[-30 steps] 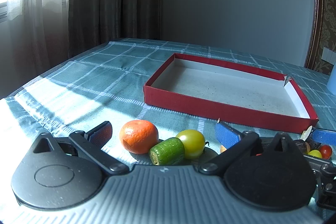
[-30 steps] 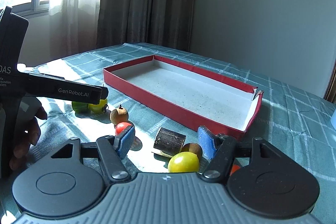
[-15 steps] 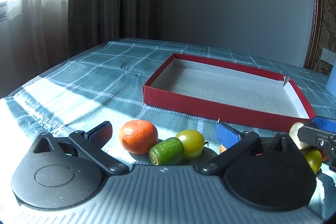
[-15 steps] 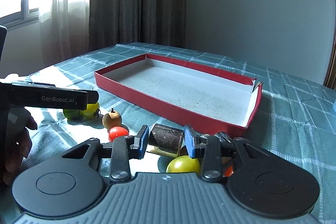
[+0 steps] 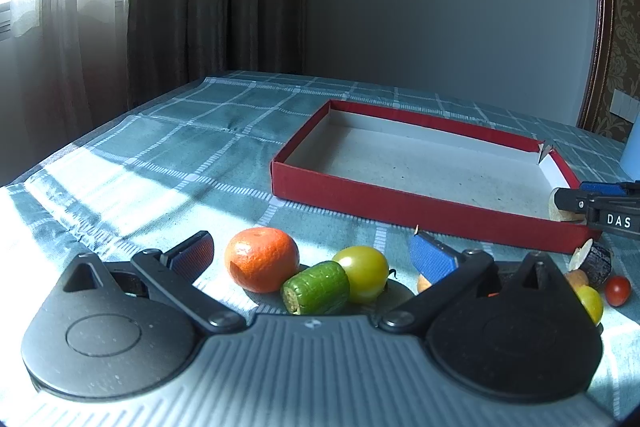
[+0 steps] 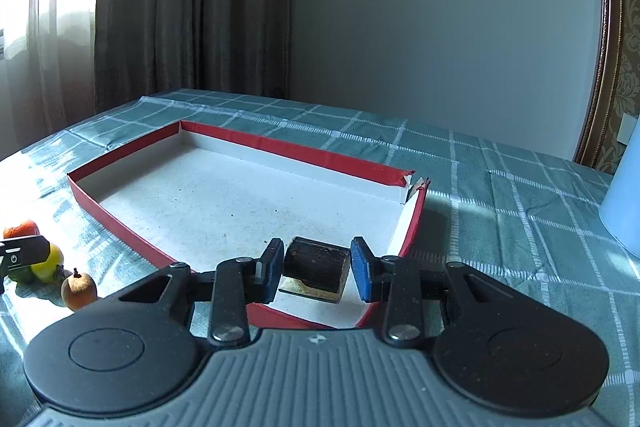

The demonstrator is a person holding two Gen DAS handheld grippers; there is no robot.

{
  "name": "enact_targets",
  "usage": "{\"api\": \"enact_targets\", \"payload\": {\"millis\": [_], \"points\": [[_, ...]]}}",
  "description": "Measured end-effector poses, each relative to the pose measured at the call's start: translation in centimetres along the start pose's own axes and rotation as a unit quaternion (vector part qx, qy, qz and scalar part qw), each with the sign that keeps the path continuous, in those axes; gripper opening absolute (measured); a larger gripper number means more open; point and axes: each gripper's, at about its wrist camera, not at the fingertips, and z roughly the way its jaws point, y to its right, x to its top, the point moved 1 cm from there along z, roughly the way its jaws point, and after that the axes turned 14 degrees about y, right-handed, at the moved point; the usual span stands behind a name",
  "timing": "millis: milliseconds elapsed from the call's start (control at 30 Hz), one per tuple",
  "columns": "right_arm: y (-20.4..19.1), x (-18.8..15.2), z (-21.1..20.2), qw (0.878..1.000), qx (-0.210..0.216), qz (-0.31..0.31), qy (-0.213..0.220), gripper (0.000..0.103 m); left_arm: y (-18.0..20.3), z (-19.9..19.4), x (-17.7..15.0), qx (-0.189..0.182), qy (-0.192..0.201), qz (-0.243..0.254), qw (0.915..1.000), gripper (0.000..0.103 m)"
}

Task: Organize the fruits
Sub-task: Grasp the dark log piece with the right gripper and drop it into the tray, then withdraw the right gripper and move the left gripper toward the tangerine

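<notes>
Your right gripper (image 6: 316, 269) sits low over the near right corner of the red tray (image 6: 304, 151), its blue pads (image 6: 361, 275) set on either side of a dark brown, bark-skinned fruit piece (image 6: 316, 263). The left pad looks to be against the piece; on the right a thin sliver of tray floor shows between pad and fruit, so you cannot tell from here whether the pinch is firm or just loosened. The piece lies on its side with a pale cut face turned down and toward you, inside the tray and close to its front wall.

Off to the left of that gripper, on the checked tablecloth (image 6: 500, 187), a small brown round fruit with a stem (image 6: 79, 291) stands just outside the tray. Farther left a black bar of your other tool partly hides a yellow fruit and an orange one.

Your left gripper (image 5: 312, 255) is spread wide and grips nothing. Between its fingers, resting on the cloth, are a mandarin (image 5: 261, 259), a stub of green cucumber (image 5: 316, 287) and a yellow-green tomato (image 5: 362, 277), the last two touching. To its right lies a cluster: a red cherry tomato (image 5: 617, 290), a dark piece with a pale cut end (image 5: 596, 261), and a yellow fruit (image 5: 590, 303) half hidden by the gripper body.

Ahead and right of the left gripper, the other tool's side shows white letters "DAS" (image 5: 618, 220). No other writing is readable.
</notes>
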Motion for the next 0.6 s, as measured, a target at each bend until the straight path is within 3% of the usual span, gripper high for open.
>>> {"api": "enact_targets", "payload": {"millis": [133, 200, 267, 367, 400, 467, 600], "points": [[0.4, -0.6, 0.1, 1.0, -0.004, 0.01, -0.007, 0.038, 0.0, 0.0, 0.0, 0.0, 0.0, 0.0, 1.0, 0.103], [0.7, -0.6, -0.7, 1.0, -0.014, 0.014, 0.006, 0.045, 0.0, 0.0, 0.0, 0.001, 0.0, 0.0, 1.0, 0.103], [0.9, -0.4, -2.5, 0.999, -0.02, 0.029, 0.03, 0.058, -0.1, 0.0, 0.0, 0.001, 0.0, 0.0, 1.0, 0.103], [1.0, -0.4, -5.4, 0.997, -0.023, 0.054, 0.056, 0.067, -0.1, 0.0, 0.0, 0.001, -0.001, 0.0, 1.0, 0.103], [1.1, -0.5, -6.2, 0.996, -0.035, 0.059, 0.06, 0.069, -0.1, 0.0, 0.0, 0.002, -0.001, 0.0, 1.0, 0.103], [1.3, -1.0, -7.5, 0.993, -0.068, 0.067, 0.064, 0.082, -0.1, 0.0, -0.1, 0.002, -0.003, 0.001, 1.0, 0.103], [2.1, -2.5, -9.1, 0.989, -0.119, 0.075, 0.05, 0.084, 0.0, 0.1, -0.1, 0.005, -0.006, 0.003, 1.0, 0.103]]}}
